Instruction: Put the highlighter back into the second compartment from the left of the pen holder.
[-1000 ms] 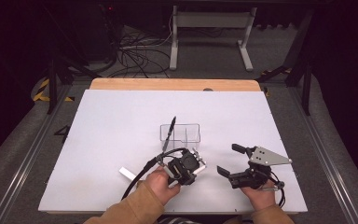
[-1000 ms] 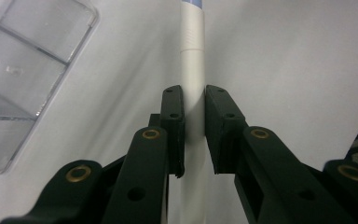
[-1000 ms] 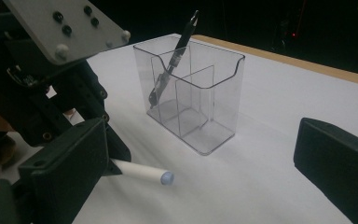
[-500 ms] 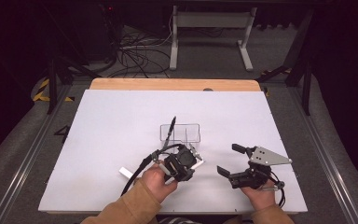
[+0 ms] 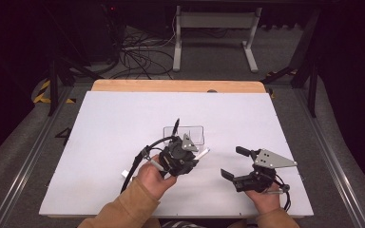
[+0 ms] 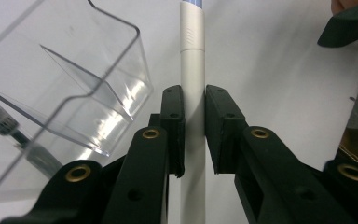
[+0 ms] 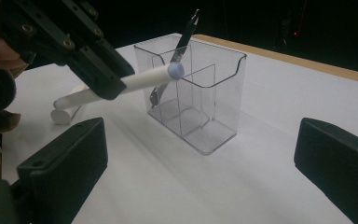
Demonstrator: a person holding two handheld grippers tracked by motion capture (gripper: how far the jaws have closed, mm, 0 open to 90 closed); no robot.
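Note:
My left gripper (image 5: 189, 159) is shut on a white pen (image 5: 202, 153) and holds it off the white table, just in front of a clear plastic holder (image 5: 188, 135). In the left gripper view the pads clamp the pen's barrel (image 6: 192, 88), with the holder (image 6: 79, 88) to the left. A black pen (image 5: 176, 127) leans in the holder's left compartment. The white pen's bluish end (image 7: 175, 70) points at the holder (image 7: 200, 98) from the left gripper (image 7: 81, 51). My right gripper (image 5: 234, 163) rests at the right, open with nothing between its jaws (image 7: 200, 168).
A short white cylinder (image 7: 66, 113) lies on the white table (image 5: 104, 123) behind the left hand, seen from above as a small white piece (image 5: 125, 174). A wooden strip (image 5: 171, 86) edges the far side. Cables and a metal stand are on the floor beyond.
The left gripper has risen with the white pen, lifting it off the table toward the holder. The right gripper has stayed in place.

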